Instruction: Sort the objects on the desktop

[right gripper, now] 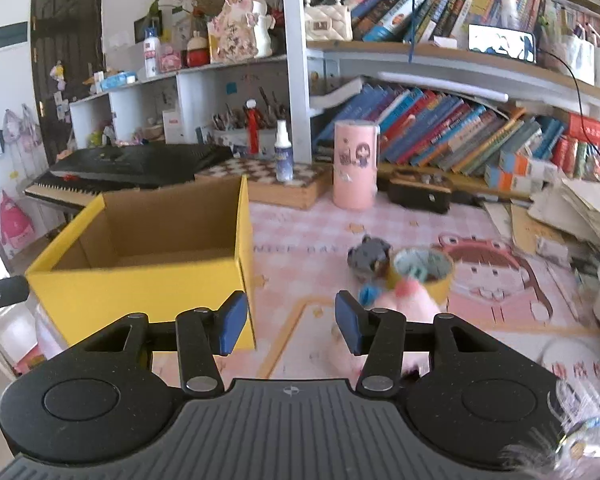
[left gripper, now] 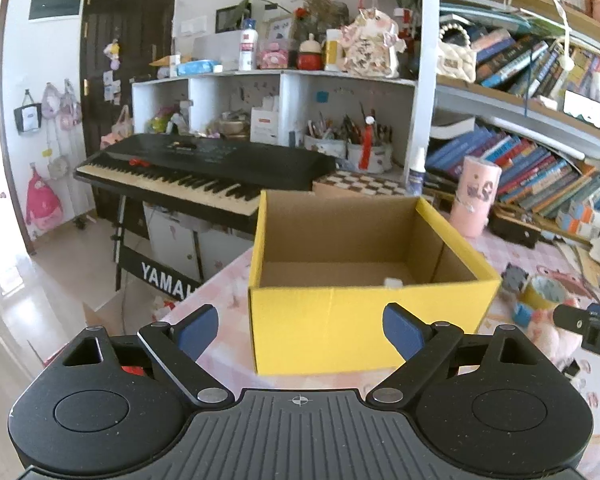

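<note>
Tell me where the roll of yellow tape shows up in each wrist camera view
Left wrist: the yellow tape roll lies at the right edge, right of the yellow box.
Right wrist: the roll is right of centre, beyond the right gripper.
Shared landmark: the pink cylinder before the books.

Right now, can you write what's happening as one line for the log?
left gripper: open, empty, facing yellow box | right gripper: open, empty | tape roll: on desk, unsorted

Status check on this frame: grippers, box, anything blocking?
Left gripper open, empty, facing yellow box. Right gripper open, empty, short of tape roll. Box nearly empty. Nothing blocking.
</note>
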Action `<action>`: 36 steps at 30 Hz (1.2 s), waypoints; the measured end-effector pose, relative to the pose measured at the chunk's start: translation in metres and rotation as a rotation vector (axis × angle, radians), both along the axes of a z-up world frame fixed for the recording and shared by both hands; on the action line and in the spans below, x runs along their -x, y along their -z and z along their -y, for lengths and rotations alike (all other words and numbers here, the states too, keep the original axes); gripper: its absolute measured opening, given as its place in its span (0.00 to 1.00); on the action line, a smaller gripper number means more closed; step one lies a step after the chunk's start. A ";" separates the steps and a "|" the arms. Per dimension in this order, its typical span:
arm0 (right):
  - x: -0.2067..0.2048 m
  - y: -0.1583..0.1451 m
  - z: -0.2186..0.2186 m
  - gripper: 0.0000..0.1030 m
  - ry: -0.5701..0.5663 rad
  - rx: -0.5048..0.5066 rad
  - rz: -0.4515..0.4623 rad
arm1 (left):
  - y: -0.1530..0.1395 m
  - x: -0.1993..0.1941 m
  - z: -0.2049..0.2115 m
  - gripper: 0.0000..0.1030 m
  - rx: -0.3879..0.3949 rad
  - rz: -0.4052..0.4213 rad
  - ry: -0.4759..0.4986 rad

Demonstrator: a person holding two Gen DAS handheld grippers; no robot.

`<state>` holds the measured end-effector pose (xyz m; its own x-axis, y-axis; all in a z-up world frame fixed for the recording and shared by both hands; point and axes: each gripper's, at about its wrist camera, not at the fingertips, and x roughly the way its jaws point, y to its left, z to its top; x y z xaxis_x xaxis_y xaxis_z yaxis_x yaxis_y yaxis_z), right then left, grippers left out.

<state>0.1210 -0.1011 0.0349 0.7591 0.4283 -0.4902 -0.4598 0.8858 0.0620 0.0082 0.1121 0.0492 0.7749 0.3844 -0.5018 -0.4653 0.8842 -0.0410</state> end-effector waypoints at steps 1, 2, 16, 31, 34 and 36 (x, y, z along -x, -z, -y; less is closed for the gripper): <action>0.005 0.002 0.001 0.46 -0.001 0.002 -0.004 | 0.001 0.002 0.001 0.89 0.002 -0.001 0.003; 0.011 0.005 0.002 0.46 -0.005 0.008 -0.007 | 0.002 0.005 0.002 0.89 0.003 -0.001 0.004; 0.043 0.019 0.012 0.57 0.029 0.042 -0.046 | 0.015 0.022 0.020 0.90 0.013 -0.030 0.046; 0.065 0.031 0.015 0.64 0.059 0.056 -0.104 | 0.023 0.030 0.035 0.90 -0.033 -0.090 0.127; 0.069 0.033 0.015 0.66 0.067 0.069 -0.108 | 0.025 0.033 0.036 0.90 -0.026 -0.095 0.140; 0.071 0.034 0.015 0.67 0.072 0.073 -0.109 | 0.025 0.034 0.036 0.90 -0.024 -0.098 0.147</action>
